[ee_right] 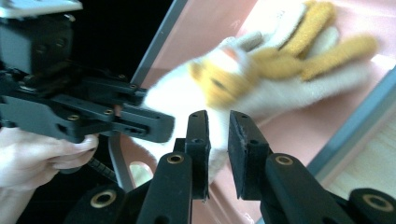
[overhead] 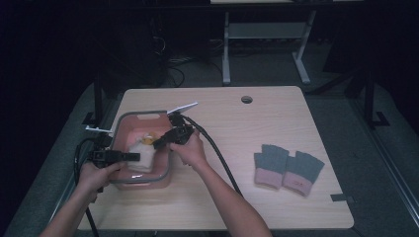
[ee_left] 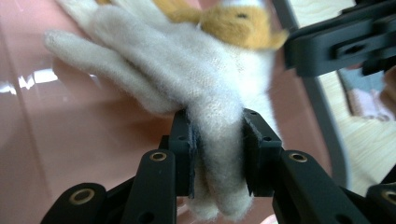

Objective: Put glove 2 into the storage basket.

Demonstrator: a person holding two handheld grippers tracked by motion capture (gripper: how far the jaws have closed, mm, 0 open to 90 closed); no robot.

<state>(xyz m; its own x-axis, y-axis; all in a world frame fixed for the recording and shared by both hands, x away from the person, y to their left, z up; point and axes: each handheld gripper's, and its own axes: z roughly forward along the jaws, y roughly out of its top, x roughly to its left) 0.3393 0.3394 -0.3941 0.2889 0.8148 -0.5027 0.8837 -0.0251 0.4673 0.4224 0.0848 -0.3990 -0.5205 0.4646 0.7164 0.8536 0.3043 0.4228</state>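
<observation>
A fluffy white glove (overhead: 141,152) with yellow-orange trim lies in a pink basin (overhead: 143,114) with a grey rim at the table's left. My left gripper (overhead: 132,157) reaches in from the left and is shut on the glove's white cuff end (ee_left: 217,140), its pads (ee_left: 187,135) pressing the fleece from both sides. My right gripper (overhead: 159,143) comes in from the basin's right side. Its jaws (ee_right: 218,121) stand slightly apart just in front of the glove (ee_right: 261,88), with no fleece pinched between them. The left gripper's black body (ee_right: 93,112) shows close beside the glove.
A pair of grey fingerless gloves (overhead: 287,168) with pink cuffs lies on the wooden table to the right. A round cable hole (overhead: 246,99) sits near the far edge. Cables trail from both grippers; the right one (overhead: 217,153) crosses the table's middle.
</observation>
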